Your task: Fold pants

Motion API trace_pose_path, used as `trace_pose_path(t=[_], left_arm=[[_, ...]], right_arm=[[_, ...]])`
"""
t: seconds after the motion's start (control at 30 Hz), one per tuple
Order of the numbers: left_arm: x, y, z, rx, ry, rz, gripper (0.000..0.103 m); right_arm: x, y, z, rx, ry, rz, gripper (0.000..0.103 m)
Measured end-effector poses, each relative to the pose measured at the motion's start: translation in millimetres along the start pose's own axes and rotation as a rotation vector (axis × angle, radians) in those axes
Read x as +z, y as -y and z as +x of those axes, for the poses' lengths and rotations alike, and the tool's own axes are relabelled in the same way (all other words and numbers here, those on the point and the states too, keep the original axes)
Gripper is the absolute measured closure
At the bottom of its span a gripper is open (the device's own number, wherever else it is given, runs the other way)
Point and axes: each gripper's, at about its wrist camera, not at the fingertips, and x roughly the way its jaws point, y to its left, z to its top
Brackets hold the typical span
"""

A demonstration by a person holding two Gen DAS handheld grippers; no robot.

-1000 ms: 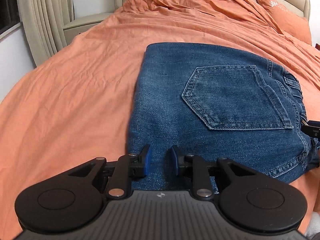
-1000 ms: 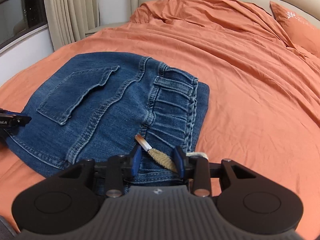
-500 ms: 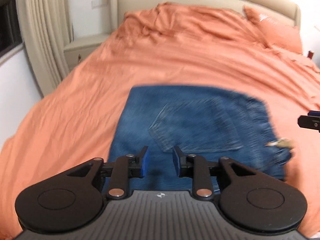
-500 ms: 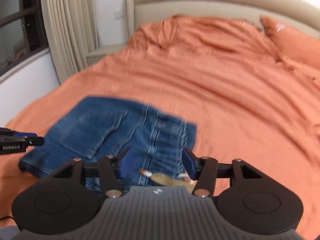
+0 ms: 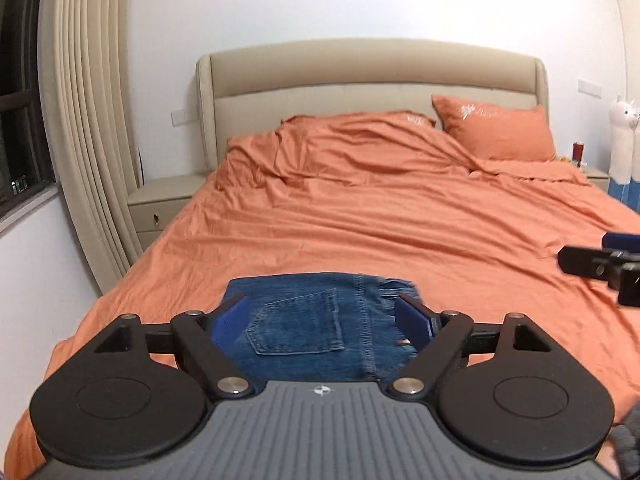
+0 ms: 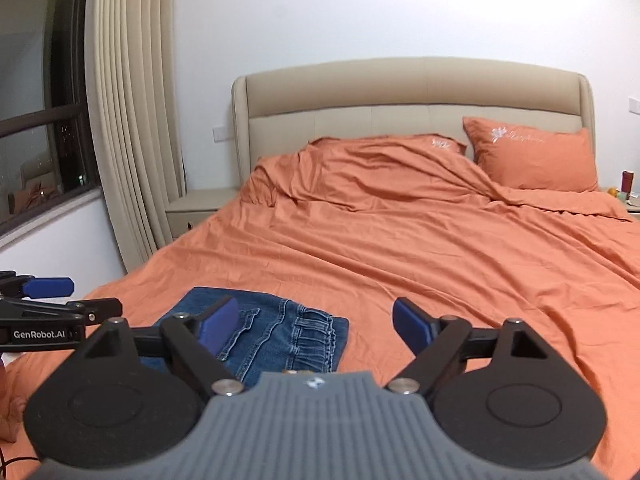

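The blue jeans (image 5: 304,328) lie folded into a compact rectangle on the orange bed sheet (image 5: 400,232), back pocket up, near the foot of the bed. They also show in the right wrist view (image 6: 276,332), waistband to the right. My left gripper (image 5: 322,320) is open and empty, held back above the jeans. My right gripper (image 6: 316,326) is open and empty, raised to the right of the jeans. The right gripper's tip shows at the left wrist view's right edge (image 5: 600,264); the left gripper shows at the right wrist view's left edge (image 6: 48,304).
A beige headboard (image 5: 372,76) and orange pillow (image 5: 496,128) are at the far end, with rumpled bedding (image 5: 352,148). A nightstand (image 5: 164,204) and curtains (image 5: 84,120) stand left. A toy llama (image 5: 622,140) and small items sit far right.
Both grippers pulled back and rose away from the jeans, and both opened wide. The right gripper let go of the drawstring it had between its fingers.
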Motion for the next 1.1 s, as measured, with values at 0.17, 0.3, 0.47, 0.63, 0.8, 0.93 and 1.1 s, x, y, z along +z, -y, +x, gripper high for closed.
trace_pose_path(t=[0.17,0.3,0.47,0.63,0.8,0.93,1.1], left_arm=[[-18.2,15.3,-8.2,0.017,-0.01,-0.039,0.007],[-36.5,24.4,4.3,0.027,-0.054,-0.05,0.007],[-60.9,27.8,17.5,0.03,-0.11,-0.051,0.007],[-78.2,27.3,26.7,0.039,-0.159,-0.058,0.007],[-78.0,28.0,30.3,0.037,-0.17,-0.056,0.007],[-77.0,30.3,30.4,0.035,-0.168,-0.056,0.007],[-73.3,33.5,28.3,0.034,-0.162,-0.044,0.007]], right_arm=[[-31.6,-4.9,-31.5,-0.053,0.015,-0.015,0.022],[-57.8,-5.8,-31.2,-0.06,-0.006,-0.018,0.022],[-82.2,-4.9,-12.6,-0.082,-0.049,-0.017,0.022],[-97.5,-4.4,10.2,-0.089,-0.117,0.002,0.022],[-98.9,-4.3,16.7,-0.087,-0.133,0.009,0.022],[-99.3,-2.2,16.5,-0.089,-0.132,0.013,0.022],[-96.5,0.0,14.4,-0.09,-0.13,0.022,0.022]])
